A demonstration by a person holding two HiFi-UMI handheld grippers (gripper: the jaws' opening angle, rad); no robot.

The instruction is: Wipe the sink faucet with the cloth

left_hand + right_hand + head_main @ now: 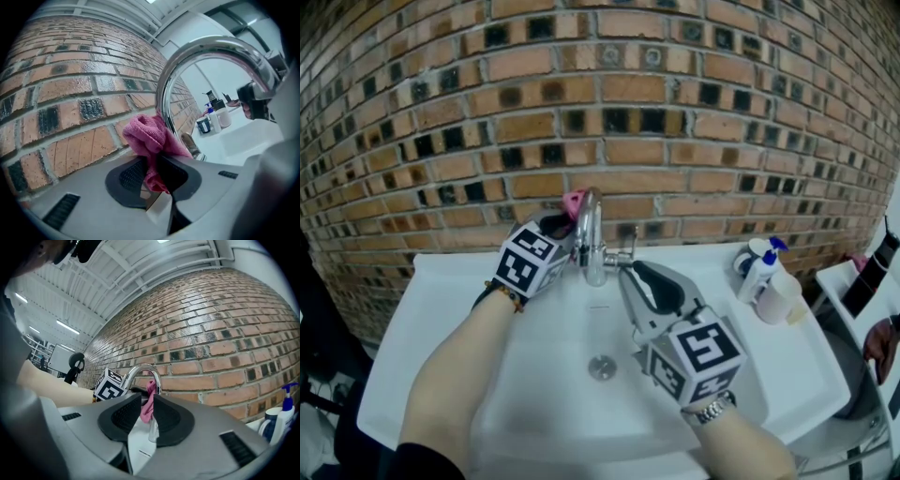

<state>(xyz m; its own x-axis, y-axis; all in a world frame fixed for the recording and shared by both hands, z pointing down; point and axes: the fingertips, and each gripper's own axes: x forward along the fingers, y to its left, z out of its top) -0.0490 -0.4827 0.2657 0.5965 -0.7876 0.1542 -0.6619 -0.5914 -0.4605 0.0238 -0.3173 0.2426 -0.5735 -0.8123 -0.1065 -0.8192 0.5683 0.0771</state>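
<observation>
A chrome arched faucet (592,239) stands at the back of the white sink (534,375). My left gripper (565,230) is shut on a pink cloth (574,202) and holds it against the rear left side of the faucet's arch. In the left gripper view the cloth (152,138) bulges out between the dark pads (131,176) and touches the chrome neck (165,101). My right gripper (630,270) hovers over the basin just right of the spout, level, with a narrow gap between its jaws and nothing in it. Through that gap the right gripper view shows the faucet (140,372) and cloth (149,401).
A brick wall (675,141) rises directly behind the sink. A blue-pump bottle (759,270), a dark cup (742,260) and a white cup (780,298) stand on the sink's right rim. The faucet's lever (623,257) juts right. The drain (602,367) lies below.
</observation>
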